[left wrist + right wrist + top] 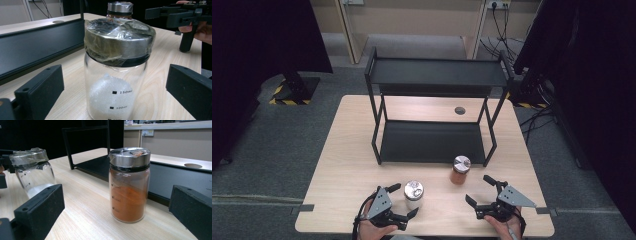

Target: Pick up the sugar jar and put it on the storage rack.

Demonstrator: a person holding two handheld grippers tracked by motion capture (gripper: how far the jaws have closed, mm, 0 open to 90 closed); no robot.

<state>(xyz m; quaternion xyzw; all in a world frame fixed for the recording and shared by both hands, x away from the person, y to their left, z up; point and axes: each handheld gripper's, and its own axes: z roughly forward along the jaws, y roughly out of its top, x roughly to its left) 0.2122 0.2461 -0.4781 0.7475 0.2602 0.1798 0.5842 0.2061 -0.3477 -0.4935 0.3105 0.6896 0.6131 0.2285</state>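
- Nearest the table's front edge, the left gripper (403, 202) has its jaws spread wide on either side of the white-grain jar (414, 194), the pads clear of the glass and not yet pressing.
- That jar stands upright, long axis vertical, squarely between the left jaws in the left gripper view; a straight close looks like all the coming move needs.
- To its right, the right gripper (478, 190) also has its jaws wide and empty, pointing toward the orange-powder jar (460, 170), which stands upright just ahead of them and apart from them.
- Each hand is nearer its own jar: left to white, right to orange.
- The white-grain jar holds a low mound of white granules; the orange-powder jar is roughly two-thirds full. Both carry taped steel lids.
- Beyond them, the black two-tier shelf (436, 73) stands on the wooden table (343, 165), both tiers bare.
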